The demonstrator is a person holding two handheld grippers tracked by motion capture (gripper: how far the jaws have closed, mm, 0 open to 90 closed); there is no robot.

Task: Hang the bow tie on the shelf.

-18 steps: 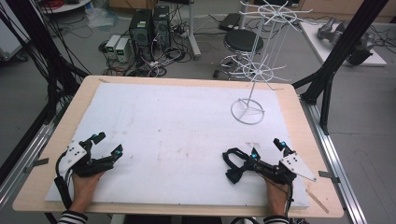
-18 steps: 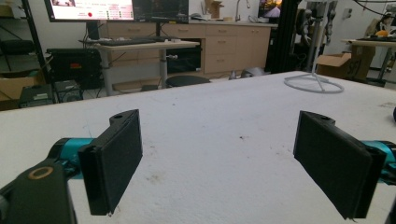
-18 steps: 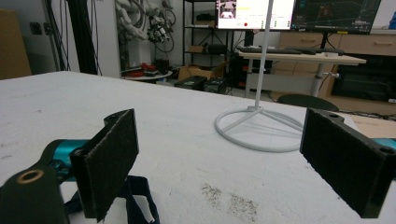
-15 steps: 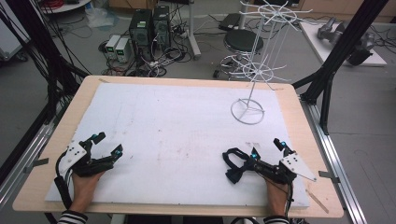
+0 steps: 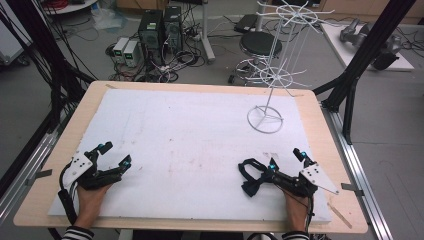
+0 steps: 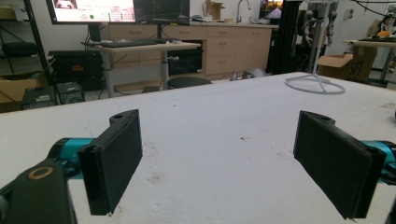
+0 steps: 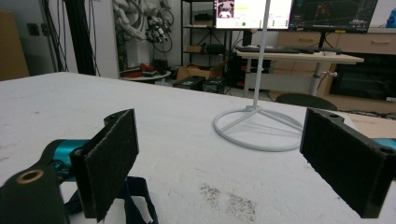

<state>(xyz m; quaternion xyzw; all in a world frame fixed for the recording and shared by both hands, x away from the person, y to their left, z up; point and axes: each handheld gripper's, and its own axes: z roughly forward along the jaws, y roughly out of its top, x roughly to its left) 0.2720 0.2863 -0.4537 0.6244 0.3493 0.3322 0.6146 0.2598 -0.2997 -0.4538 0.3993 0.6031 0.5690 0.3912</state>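
On the table's near right: my right hand-held gripper rests on the white board with its jaws spread wide and nothing between them.
Right hand-held gripper, own view: the two black pads stand well apart, and the space between them holds only bare board.
Black strap: it lies flat on the board, touching or just beside the outer side of the right hand-held gripper's left jaw. In the right gripper view its loop sits under that jaw and outside the gap.
Left hand-held gripper: it is parked at the near left with its jaws released and empty, well apart from the strap.
Wire rack: it stands upright at the far right of the board with bare arms. Its ring base lies straight ahead of the right jaws.
Change: I see none. Both hand-held grippers, the strap and the rack sit just where they did half a second ago.
Meaning: I read this as a pause at the start. The strap is not yet gripped and nothing hangs on the rack.
Next, as I judge it: I would shift the right jaws sideways over the strap before closing, since closing them where they stand would catch nothing.
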